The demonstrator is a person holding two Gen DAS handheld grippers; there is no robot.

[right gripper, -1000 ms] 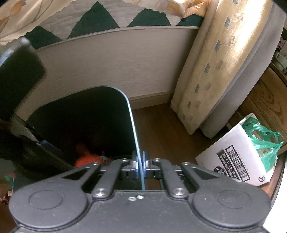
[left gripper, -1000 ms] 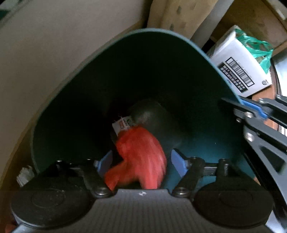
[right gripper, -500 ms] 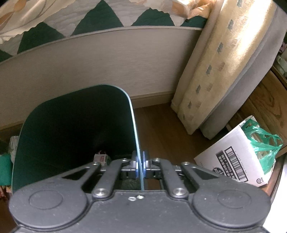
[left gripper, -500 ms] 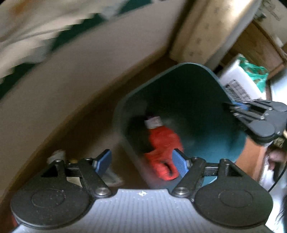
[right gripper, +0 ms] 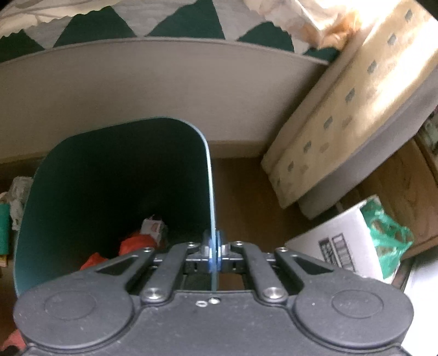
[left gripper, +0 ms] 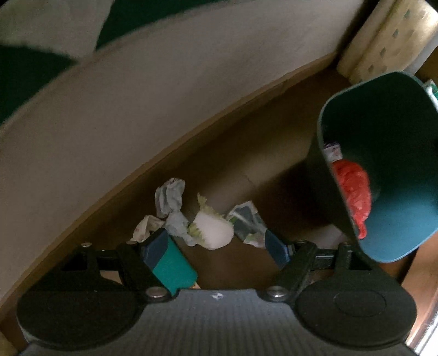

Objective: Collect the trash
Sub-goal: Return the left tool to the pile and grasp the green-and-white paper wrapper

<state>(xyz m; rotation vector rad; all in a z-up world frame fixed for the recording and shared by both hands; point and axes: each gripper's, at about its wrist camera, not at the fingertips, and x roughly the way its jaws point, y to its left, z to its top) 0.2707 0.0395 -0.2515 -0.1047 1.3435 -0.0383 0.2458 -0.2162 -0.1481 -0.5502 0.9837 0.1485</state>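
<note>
Teal bin [right gripper: 115, 175] (red bag [left gripper: 351, 186] inside) is pinched at its rim by the right gripper [right gripper: 213, 247]; the left gripper [left gripper: 216, 243], jaws spread, hovers over 4 floor scraps [left gripper: 213, 230].

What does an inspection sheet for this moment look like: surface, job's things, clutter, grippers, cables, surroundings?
Surface: brown wood floor, dim.
Job's things: teal bin holding red bag and small carton; crumpled tissues, white wad and wrapper on the floor.
Clutter: white box with green bag.
Grippers: left gripper open above the floor trash; right gripper shut on the bin's rim.
Cables: nothing seen.
Surroundings: bed frame, quilt, curtain.
</note>
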